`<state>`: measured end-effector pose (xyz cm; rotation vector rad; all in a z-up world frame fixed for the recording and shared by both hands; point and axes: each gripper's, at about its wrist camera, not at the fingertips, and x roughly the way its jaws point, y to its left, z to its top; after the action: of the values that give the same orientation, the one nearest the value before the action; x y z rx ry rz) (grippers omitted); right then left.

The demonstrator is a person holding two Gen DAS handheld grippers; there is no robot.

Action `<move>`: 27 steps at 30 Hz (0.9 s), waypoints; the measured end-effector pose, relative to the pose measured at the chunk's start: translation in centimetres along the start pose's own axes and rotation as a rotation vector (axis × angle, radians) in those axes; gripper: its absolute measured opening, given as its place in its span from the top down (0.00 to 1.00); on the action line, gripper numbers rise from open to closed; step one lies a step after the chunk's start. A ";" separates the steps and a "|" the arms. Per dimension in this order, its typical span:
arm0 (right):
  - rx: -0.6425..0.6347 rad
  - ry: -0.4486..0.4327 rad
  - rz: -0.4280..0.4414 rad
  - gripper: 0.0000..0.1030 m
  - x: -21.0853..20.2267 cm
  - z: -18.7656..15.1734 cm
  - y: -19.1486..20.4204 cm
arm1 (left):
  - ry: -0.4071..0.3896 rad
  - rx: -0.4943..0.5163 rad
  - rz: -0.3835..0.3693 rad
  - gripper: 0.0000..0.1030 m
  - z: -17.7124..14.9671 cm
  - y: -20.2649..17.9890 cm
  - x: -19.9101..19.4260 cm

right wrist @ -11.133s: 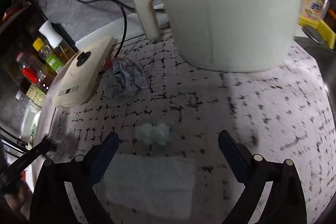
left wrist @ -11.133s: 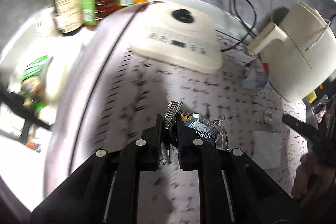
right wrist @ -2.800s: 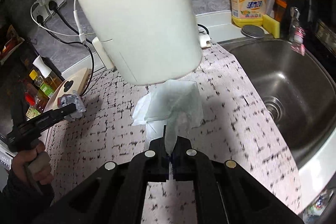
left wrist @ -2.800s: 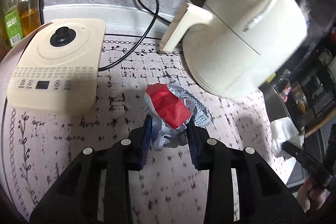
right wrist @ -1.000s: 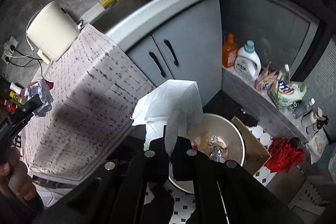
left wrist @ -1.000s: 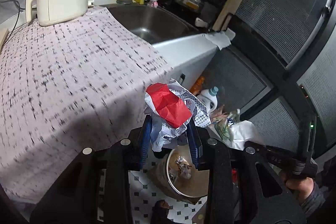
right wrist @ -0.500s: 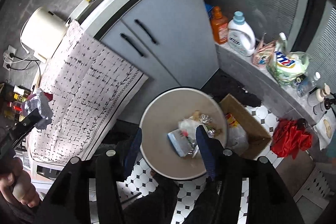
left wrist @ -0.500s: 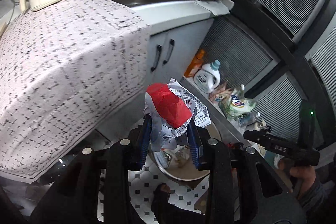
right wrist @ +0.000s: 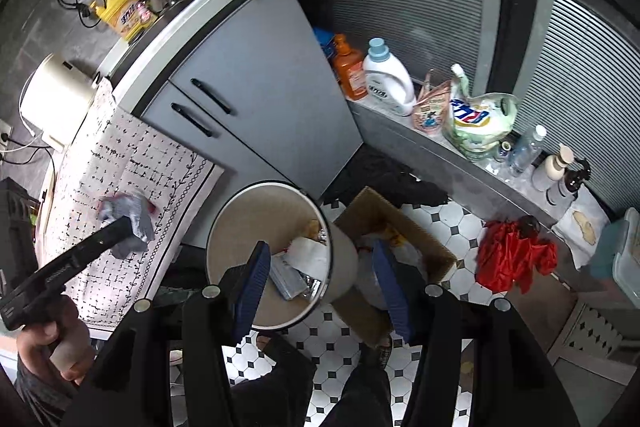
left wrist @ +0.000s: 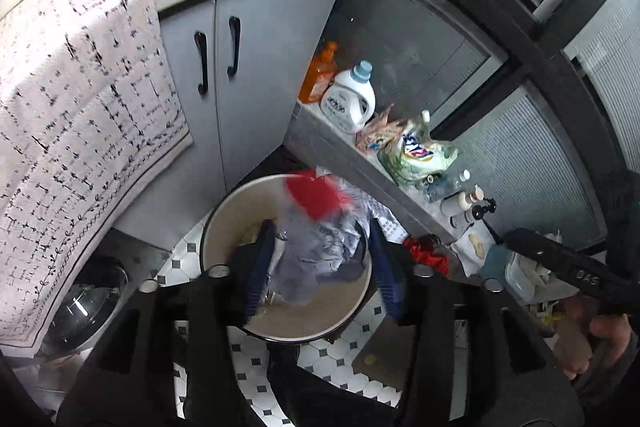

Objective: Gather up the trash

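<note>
We hold both grippers over the round trash bin (left wrist: 224,211) that stands on the tiled floor (right wrist: 440,215) beside the grey cabinet (left wrist: 256,75). The left gripper (left wrist: 318,267) has its jaws opening, and the crumpled red-and-grey wrapper (left wrist: 320,227) sits blurred between them above the bin's mouth, free of the pads as far as we can see. The right gripper (right wrist: 322,279) has its jaws spread with nothing between them; below it, a white tissue (right wrist: 310,253) and other scraps lie inside the bin. A cardboard box (right wrist: 400,223) stands against the bin, and the patterned cloth (left wrist: 80,115) hangs off the tabletop
</note>
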<state>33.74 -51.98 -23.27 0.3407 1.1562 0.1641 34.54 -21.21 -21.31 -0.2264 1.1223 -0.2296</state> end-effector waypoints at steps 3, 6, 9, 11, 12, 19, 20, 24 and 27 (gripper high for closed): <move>0.005 -0.004 0.003 0.47 -0.2 -0.1 -0.5 | 0.018 -0.020 -0.001 0.29 -0.3 0.1 0.6; -0.002 -0.003 0.016 0.46 -0.2 -0.3 -0.5 | 0.019 -0.035 0.012 0.17 -0.5 0.3 0.5; -0.021 -0.004 0.038 0.39 -0.1 -0.3 0.2 | 0.018 -0.058 0.039 0.14 -0.9 0.9 -0.4; -0.035 -0.005 0.053 0.35 0.0 -0.3 0.9 | 0.009 -0.088 0.060 0.13 -1.2 1.7 -1.6; -0.042 -0.004 0.061 0.31 0.0 -0.3 1.2 | -0.005 -0.107 0.068 0.12 -1.4 2.2 -2.6; -0.109 -0.061 0.121 0.13 -0.2 0.5 5.5 | -0.124 -0.159 0.144 0.06 -2.1 5.3 -9.9; -0.110 -0.070 0.132 0.12 -0.2 0.6 6.2 | -0.139 -0.171 0.156 0.06 -2.3 5.9 -10.9; -0.131 -0.093 0.160 0.11 -0.8 0.8 9.2 | -0.212 -0.207 0.199 0.06 -3.0 8.1 -15.2; -0.163 -0.111 0.170 0.09 -1.7 0.5 11.6 | -0.254 -0.231 0.204 0.06 -3.8 9.8 -17.9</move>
<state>34.11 -41.66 -17.60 0.2994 0.9970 0.3821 24.28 -6.82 -10.34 -0.3339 0.9102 0.1098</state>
